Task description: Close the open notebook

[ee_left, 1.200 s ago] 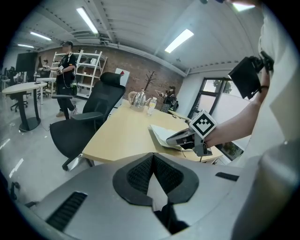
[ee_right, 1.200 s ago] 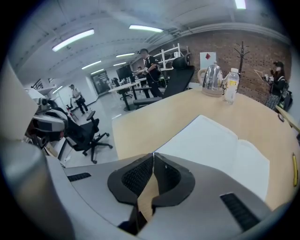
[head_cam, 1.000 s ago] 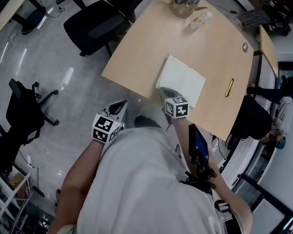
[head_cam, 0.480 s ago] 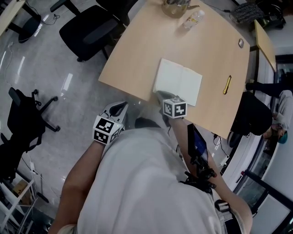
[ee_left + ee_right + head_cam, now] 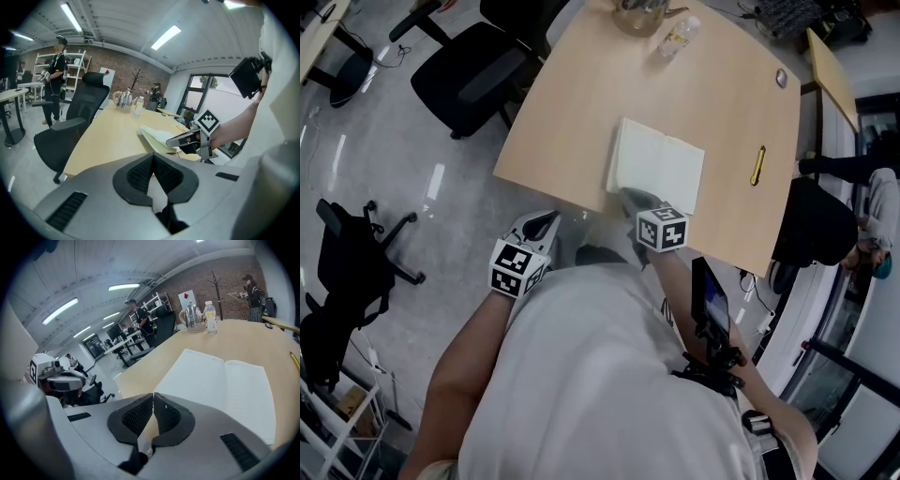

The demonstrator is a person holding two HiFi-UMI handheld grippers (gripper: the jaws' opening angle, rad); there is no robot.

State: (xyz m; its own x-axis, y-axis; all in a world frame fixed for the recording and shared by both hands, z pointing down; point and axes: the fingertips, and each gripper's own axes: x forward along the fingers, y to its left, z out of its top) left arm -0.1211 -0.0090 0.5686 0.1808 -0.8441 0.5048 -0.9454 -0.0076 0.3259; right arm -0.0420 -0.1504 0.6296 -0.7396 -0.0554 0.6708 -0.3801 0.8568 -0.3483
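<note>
The notebook (image 5: pixel 657 168) lay open, pages up, on the table (image 5: pixel 572 112) near its front edge, with a yellow pen (image 5: pixel 757 165) to its right and a bottle (image 5: pixel 678 37) and kettle (image 5: pixel 637 14) at the far end. The right gripper (image 5: pixel 626 194) hung at the notebook's near edge with its jaws pressed together and nothing between them; whether it touched the pages could not be told. The left gripper (image 5: pixel 547 219) was held off the table, over the floor, with its jaws likewise closed and empty. A black chair (image 5: pixel 473 75) stood at the table's left.
</note>
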